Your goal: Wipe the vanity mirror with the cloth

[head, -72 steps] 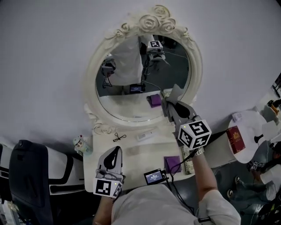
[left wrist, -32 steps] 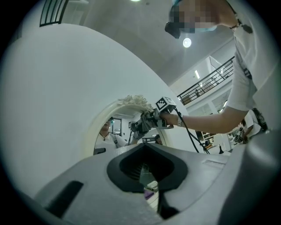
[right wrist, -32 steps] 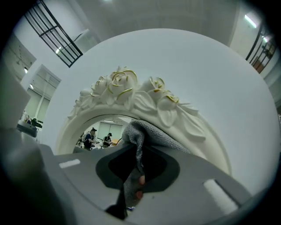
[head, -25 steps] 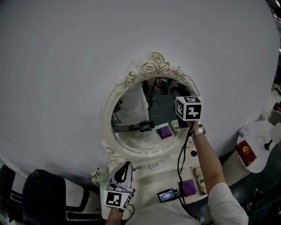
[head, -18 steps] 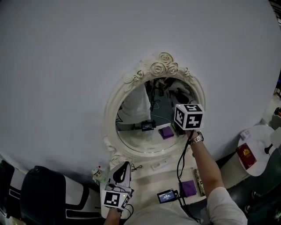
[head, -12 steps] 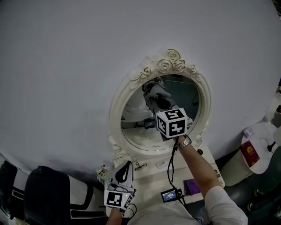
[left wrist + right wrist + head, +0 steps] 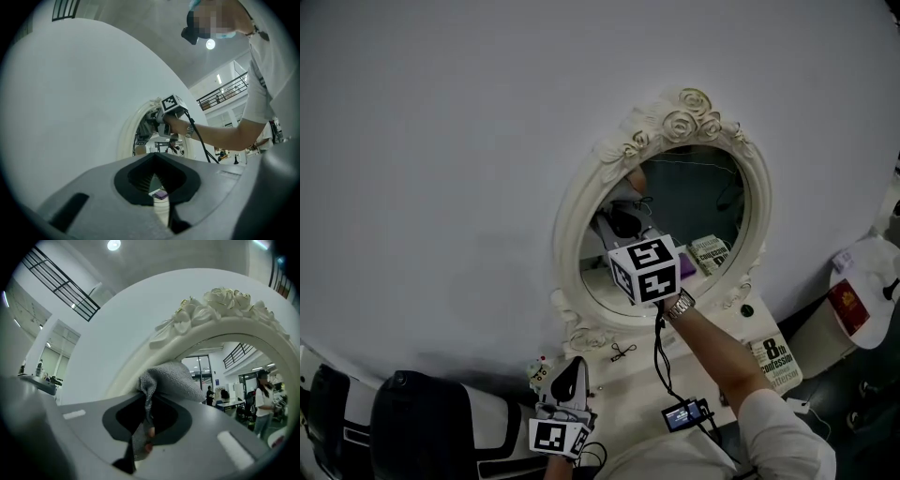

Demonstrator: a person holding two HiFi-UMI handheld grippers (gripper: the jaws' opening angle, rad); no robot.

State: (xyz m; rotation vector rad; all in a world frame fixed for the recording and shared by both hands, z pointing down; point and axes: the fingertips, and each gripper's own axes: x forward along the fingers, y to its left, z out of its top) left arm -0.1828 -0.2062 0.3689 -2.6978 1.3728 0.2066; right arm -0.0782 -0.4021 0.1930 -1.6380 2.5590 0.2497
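Right claw [image 7: 149, 401], clamping the grey cloth [image 7: 171, 378], is sweeping across the vanity mirror [image 7: 712, 202] from right edge to upper left, so wiping is progressing. Left claw [image 7: 157, 177] is idling closed and empty over the counter [image 7: 625, 390].

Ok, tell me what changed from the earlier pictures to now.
The right gripper, shut on the cloth throughout, swept from the mirror's lower right, up its right side, then across the glass to the left side by the frame. The left gripper stayed low at the table, shut and empty.
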